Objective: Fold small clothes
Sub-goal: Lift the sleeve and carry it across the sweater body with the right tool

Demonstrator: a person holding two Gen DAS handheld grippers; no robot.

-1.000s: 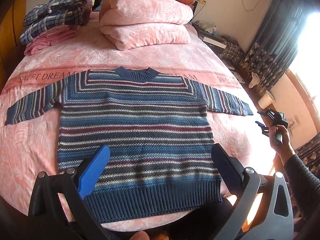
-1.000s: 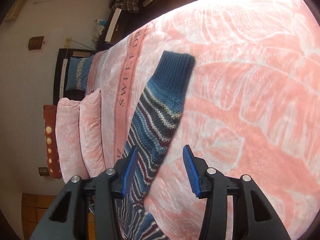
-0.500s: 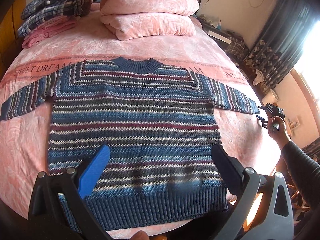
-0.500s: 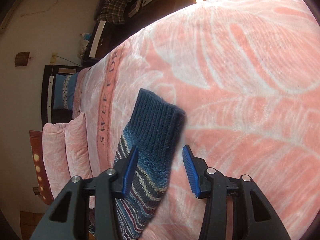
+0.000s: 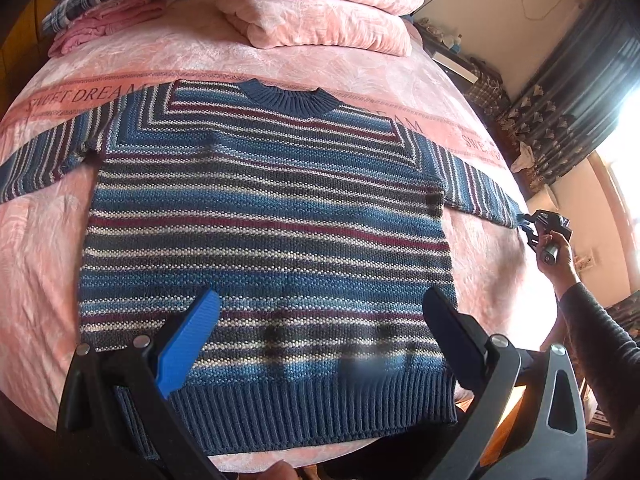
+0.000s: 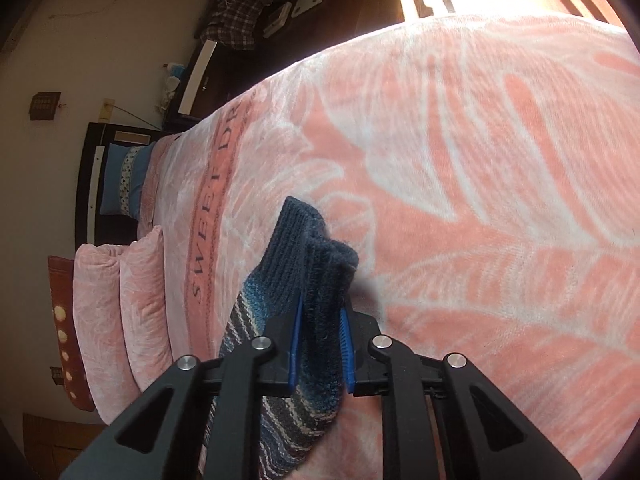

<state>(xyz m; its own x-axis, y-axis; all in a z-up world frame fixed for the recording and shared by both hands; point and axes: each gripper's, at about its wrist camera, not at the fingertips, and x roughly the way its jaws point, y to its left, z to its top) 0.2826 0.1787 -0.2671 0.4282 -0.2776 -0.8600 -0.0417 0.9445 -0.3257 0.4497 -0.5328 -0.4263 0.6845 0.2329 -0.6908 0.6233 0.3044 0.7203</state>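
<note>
The striped sweater [image 5: 264, 220] lies flat on the pink blanket [image 5: 40, 264], collar toward the pillows [image 5: 320, 12], sleeves outstretched sideways. The right gripper [image 6: 320, 344] pinches its navy cuff [image 6: 312, 256]; the left gripper [image 5: 320, 332] hovers with jaws spread wide over the hem.

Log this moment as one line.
task: fold sweater | sweater: flat on bed | right gripper: shut on sleeve cuff | left gripper: open above hem | fold: not started

The pink blanket [image 5: 280, 64] band reads "SWEET DREAM", apparently repeated along it.
</note>
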